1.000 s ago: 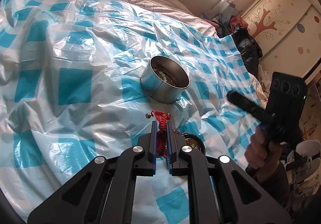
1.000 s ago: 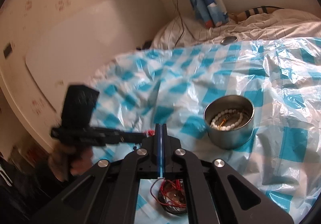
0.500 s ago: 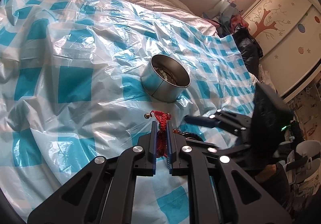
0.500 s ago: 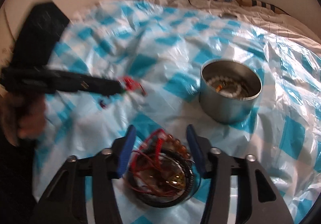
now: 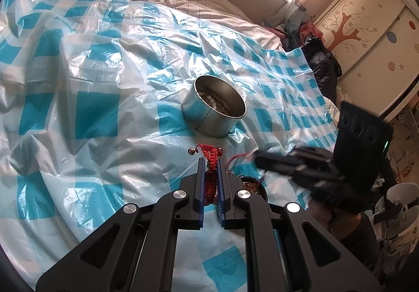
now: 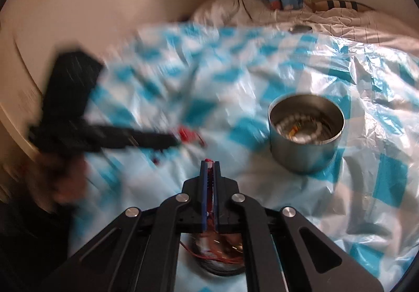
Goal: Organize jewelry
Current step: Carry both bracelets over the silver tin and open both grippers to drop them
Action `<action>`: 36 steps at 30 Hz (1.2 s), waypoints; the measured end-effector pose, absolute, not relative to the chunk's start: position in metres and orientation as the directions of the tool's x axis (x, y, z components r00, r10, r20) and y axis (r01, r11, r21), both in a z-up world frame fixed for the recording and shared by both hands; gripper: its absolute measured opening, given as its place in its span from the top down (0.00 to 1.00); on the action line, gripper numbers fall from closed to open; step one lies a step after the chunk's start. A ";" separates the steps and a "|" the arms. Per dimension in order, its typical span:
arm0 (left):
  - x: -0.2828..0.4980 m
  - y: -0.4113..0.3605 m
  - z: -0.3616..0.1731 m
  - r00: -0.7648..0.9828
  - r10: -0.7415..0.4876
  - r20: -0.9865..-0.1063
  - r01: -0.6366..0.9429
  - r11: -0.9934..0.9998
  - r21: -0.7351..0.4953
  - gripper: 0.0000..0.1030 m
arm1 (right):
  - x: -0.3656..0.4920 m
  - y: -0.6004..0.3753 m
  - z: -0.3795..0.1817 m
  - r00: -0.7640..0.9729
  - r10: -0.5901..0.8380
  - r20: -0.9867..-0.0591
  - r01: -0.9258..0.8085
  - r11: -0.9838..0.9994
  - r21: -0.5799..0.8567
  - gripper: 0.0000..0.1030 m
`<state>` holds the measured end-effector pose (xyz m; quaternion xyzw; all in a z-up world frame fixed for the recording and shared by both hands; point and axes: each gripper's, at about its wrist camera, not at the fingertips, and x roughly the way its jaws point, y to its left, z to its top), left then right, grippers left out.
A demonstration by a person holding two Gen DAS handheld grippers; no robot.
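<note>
My right gripper [image 6: 209, 165] has just snapped shut on a thin red cord [image 6: 208, 182] from the tangle below it, so I judge a second piece ready for the tin [image 6: 306, 132], while my left gripper [image 5: 210, 161] clamps the red braid [image 5: 211, 154], lengthwise between its pads, toward the tin ahead.

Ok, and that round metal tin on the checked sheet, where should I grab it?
Pinch the metal tin by its rim from above, one jaw inside, one outside: it stands upright and open-topped, probably too wide to span, with the white beads lying low inside.
</note>
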<state>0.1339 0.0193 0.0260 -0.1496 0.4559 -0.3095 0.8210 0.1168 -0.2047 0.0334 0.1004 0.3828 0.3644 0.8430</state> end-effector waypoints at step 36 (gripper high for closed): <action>0.232 -0.047 0.034 0.434 -0.551 -0.712 0.331 0.833 -0.443 0.46 | 0.204 -0.271 0.027 0.646 0.636 -0.423 -0.286 0.715 0.638 0.96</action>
